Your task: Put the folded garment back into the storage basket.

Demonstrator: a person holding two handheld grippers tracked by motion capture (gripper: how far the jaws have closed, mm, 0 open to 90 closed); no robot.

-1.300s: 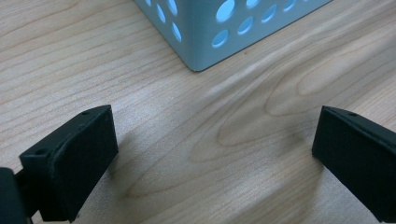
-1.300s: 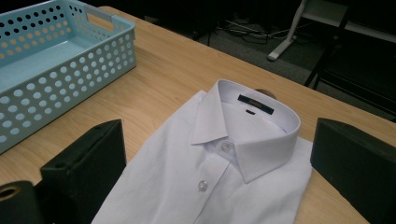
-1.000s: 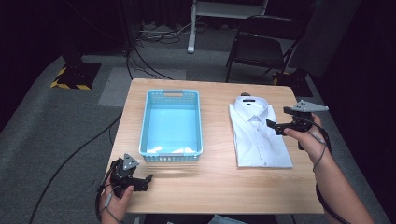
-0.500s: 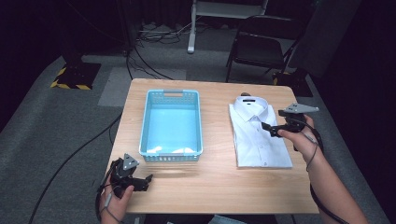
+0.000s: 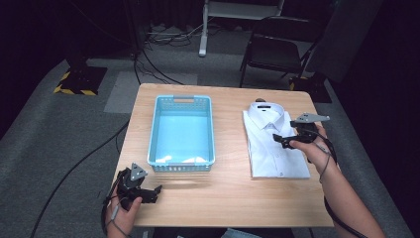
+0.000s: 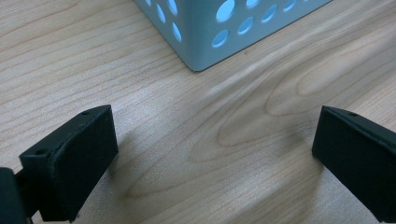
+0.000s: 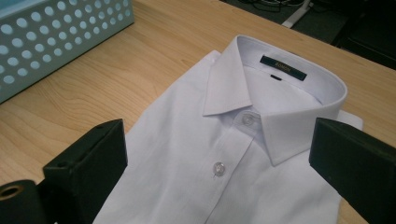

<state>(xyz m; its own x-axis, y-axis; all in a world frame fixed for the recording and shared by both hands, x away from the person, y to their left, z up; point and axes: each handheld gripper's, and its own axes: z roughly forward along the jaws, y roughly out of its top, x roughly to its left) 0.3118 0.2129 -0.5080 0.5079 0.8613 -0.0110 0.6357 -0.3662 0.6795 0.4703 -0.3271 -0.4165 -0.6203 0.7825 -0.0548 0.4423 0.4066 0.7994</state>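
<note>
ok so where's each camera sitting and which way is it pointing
High view: above the person's side, looking forward and down on the table; both forearms, left hand-held gripper and right hand-held gripper show.
Left gripper view: rides the left hand-held gripper, low over the wood, facing a basket corner; its open jaws show.
Right gripper view: rides the right hand-held gripper, facing the folded shirt collar; open jaws show.
Shared: all three show the basket.

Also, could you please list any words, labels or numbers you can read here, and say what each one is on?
Dark label inside the shirt collar: it carries small lettering, too blurred to read.
Basket, table and both grippers: no writing to be seen.
</note>
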